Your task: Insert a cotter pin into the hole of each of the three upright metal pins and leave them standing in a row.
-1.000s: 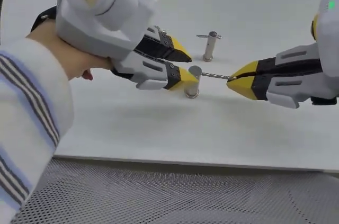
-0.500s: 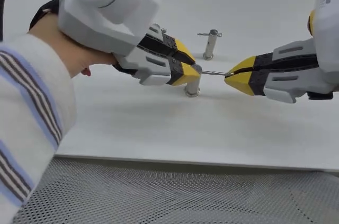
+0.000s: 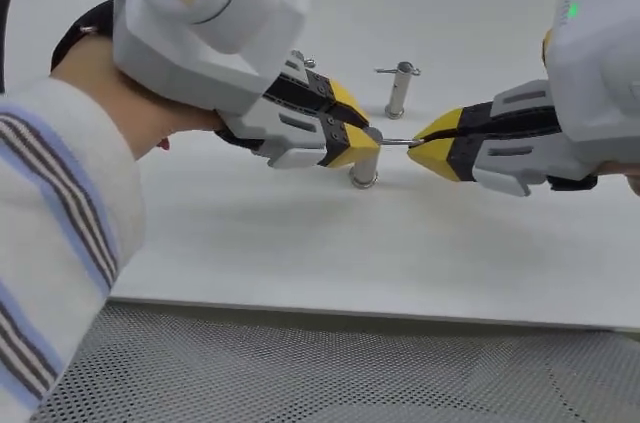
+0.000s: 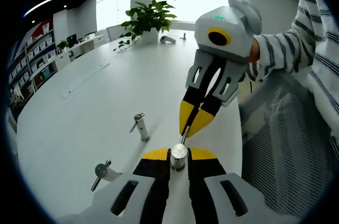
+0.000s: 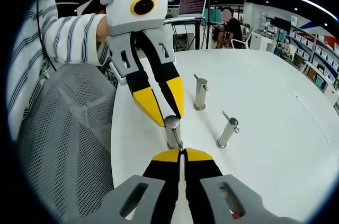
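White table (image 3: 300, 243) lay under everything, with gray mesh (image 3: 300, 373) at 6 o'clock in the head view.

At 9 o'clock in that view was the left gripper (image 3: 364, 127). Its yellow jaws were pressed on the top of the near pin (image 3: 363, 165) and held it upright. At 3 o'clock from the pin's top, a cotter (image 3: 396, 142) lay flat in the air. Its tip was at the pin's hole, but I could not tell if it was inside. The right gripper (image 3: 416, 140) was further toward 3 o'clock, with its jaws pressed together on the cotter's other end.

I think two parts of the job were done. The two far pins (image 5: 199, 92) (image 5: 228, 132) stood upright, and each seemed to have a thin wire through its top. The near pin was the last one. Its cotter had to go all the way through, and then both grippers had to let go with the three pins standing in a row.

The right gripper view gave a clear look at both far pins, at 12 and 2 o'clock from the near pin. In the head view, one of them just peeked out at 11 o'clock behind the left gripper. The left gripper view looked down on the near pin's round top between the jaw tips. It also showed a plant (image 4: 148, 15) at 12 o'clock.
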